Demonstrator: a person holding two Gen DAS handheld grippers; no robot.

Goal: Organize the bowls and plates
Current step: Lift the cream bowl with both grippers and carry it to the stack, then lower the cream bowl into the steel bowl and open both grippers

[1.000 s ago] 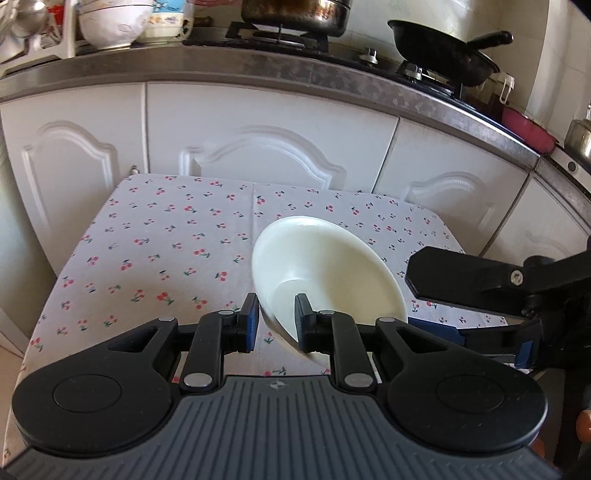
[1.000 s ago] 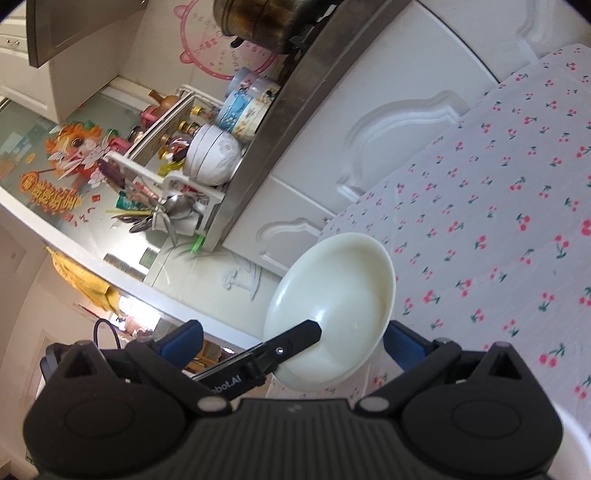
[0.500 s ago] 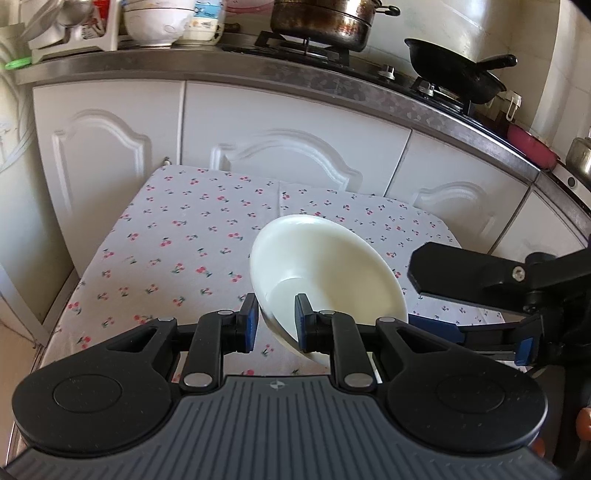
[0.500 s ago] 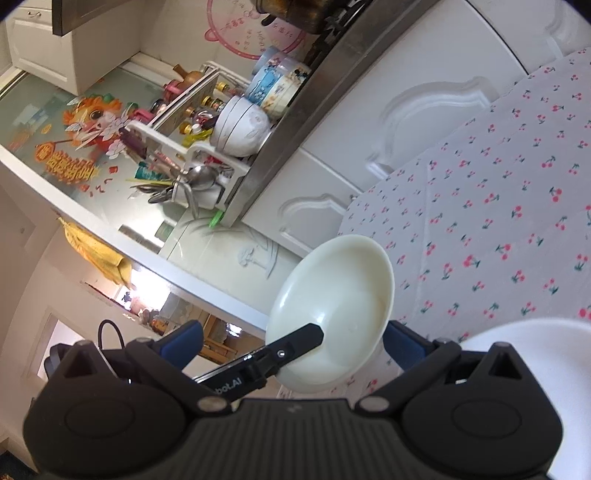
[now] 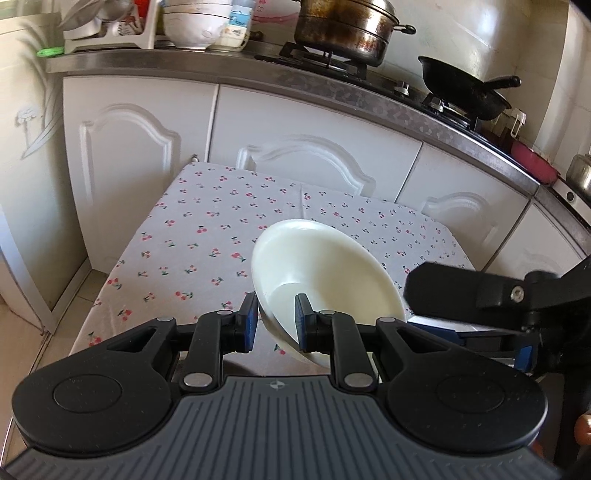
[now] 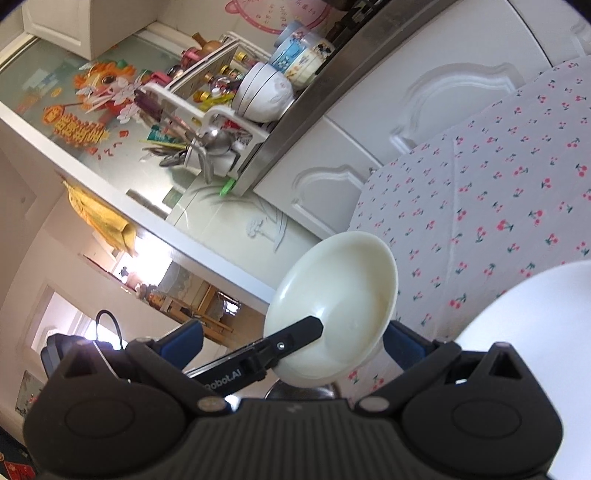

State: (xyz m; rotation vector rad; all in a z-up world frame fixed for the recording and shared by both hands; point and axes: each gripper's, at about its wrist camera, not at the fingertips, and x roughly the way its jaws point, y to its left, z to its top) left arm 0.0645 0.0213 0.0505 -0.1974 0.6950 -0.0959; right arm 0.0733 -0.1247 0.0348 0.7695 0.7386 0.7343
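- Cream bowl (image 5: 325,273) is held in the air above the cherry-print tablecloth (image 5: 207,236), tilted, mouth facing up and toward the right side of the left wrist view.
- Left gripper (image 5: 273,321): jaws closed on the bowl's near rim, one blue pad inside the wall, the other outside.
- Right gripper (image 6: 295,339): jaws stand wide apart, holding nothing; the bowl sits between them without pad contact, and the left gripper's finger crosses in front.
- In the left wrist view the right gripper's finger is just to the right of the bowl.
- White plate (image 6: 535,350) lies on the cloth at the lower right of the right wrist view.
- Behind the clothed worktop: white cabinet doors (image 5: 317,125), a steel counter with a stained pot (image 5: 343,29) and a black wok (image 5: 465,90) on the stove.
- Counter's left end: stacked bowls (image 6: 264,92) beside a utensil rack (image 6: 207,144).
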